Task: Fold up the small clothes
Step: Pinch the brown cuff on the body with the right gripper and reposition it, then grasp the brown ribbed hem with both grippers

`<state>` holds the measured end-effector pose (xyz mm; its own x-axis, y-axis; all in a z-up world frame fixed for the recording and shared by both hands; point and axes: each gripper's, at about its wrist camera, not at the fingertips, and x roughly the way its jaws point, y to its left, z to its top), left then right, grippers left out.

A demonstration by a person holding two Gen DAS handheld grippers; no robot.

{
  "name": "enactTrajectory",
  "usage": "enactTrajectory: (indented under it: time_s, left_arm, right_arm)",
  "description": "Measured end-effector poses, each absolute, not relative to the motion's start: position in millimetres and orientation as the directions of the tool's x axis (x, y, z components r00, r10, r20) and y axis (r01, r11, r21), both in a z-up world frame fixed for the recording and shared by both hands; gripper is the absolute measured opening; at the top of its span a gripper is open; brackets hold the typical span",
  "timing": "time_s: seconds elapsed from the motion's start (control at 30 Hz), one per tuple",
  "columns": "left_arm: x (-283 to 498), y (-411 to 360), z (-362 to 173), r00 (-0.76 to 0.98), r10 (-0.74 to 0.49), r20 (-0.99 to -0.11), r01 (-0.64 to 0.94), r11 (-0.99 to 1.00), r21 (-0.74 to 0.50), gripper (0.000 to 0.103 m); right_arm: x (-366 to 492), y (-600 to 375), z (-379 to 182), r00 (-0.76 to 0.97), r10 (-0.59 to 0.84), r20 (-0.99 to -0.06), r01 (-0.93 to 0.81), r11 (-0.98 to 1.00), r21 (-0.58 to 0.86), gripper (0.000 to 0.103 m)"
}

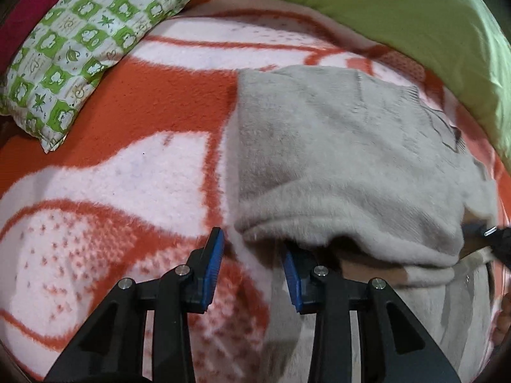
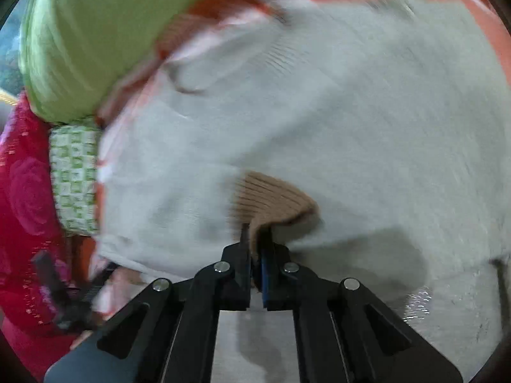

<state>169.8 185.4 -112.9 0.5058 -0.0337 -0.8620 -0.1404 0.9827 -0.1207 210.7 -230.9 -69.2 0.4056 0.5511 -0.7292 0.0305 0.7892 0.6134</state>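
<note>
A small light grey knitted sweater (image 1: pixel 335 146) lies folded over on an orange and white blanket (image 1: pixel 127 175). My left gripper (image 1: pixel 252 242) is open and empty, its blue pads at the sweater's near left folded edge. In the right wrist view the sweater (image 2: pixel 319 111) fills the frame, blurred by motion. My right gripper (image 2: pixel 255 233) is shut on the sweater's tan ribbed cuff (image 2: pixel 271 201) and holds it over the grey body. The right gripper shows at the right edge of the left wrist view (image 1: pixel 498 239).
A green and white patterned pillow (image 1: pixel 83 48) lies at the far left on the blanket. A lime green duvet (image 1: pixel 399 9) is bunched along the far and right side. A pink floral cloth (image 2: pixel 25 207) is at the left of the right wrist view.
</note>
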Motion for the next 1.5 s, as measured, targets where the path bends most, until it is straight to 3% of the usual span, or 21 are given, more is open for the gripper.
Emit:
enactTrajectory:
  time_s: [0.17,0.23,0.33,0.5,0.63,0.77,0.93,1.2,1.33,1.5]
  left_arm:
    - [182,175,-109,0.528,-0.052,-0.848,-0.136,0.980,-0.144,0.037]
    - [184,171,-107,0.533,-0.054,-0.844,-0.133,0.980,-0.147,0.039]
    - [191,163,-110,0.527,-0.054,-0.848,-0.131,0.981,-0.144,0.039]
    - [195,161,-117,0.508,-0.050,-0.860,-0.162,0.975,-0.153,0.039]
    - [194,170,-115,0.513,-0.076,-0.855,-0.204,0.957,-0.207,0.039]
    - [192,172,-117,0.513,-0.081,-0.854,-0.241,0.942,-0.234,0.039]
    - [192,172,-125,0.497,-0.086,-0.863,-0.266,0.932,-0.246,0.039]
    - [196,174,-130,0.475,-0.093,-0.875,-0.284,0.925,-0.253,0.043]
    - [191,178,-127,0.464,-0.097,-0.880,-0.285,0.925,-0.253,0.047]
    - [171,173,-116,0.451,-0.113,-0.885,-0.248,0.937,-0.246,0.046]
  right_arm:
    - [189,-251,64,0.582,0.632,-0.513,-0.214,0.727,0.652,0.005]
    - [181,-270,85,0.625,0.599,-0.501,-0.227,0.753,0.618,0.005]
    - [177,-307,62,0.630,0.515,-0.581,-0.135,0.810,0.571,0.005]
    - [181,-332,-24,0.510,0.443,-0.738,0.038,0.845,0.533,0.005]
    - [177,-332,-22,0.519,0.474,-0.711,0.032,0.821,0.570,0.005]
    - [164,-324,16,0.578,0.530,-0.621,-0.085,0.796,0.600,0.005]
    - [173,-332,-36,0.516,0.431,-0.740,0.022,0.857,0.514,0.005]
    - [179,-332,-83,0.456,0.329,-0.827,0.071,0.913,0.402,0.009]
    - [162,-351,-75,0.485,0.296,-0.823,0.137,0.904,0.406,0.021]
    - [147,-360,-52,0.546,0.298,-0.783,0.129,0.893,0.431,0.021]
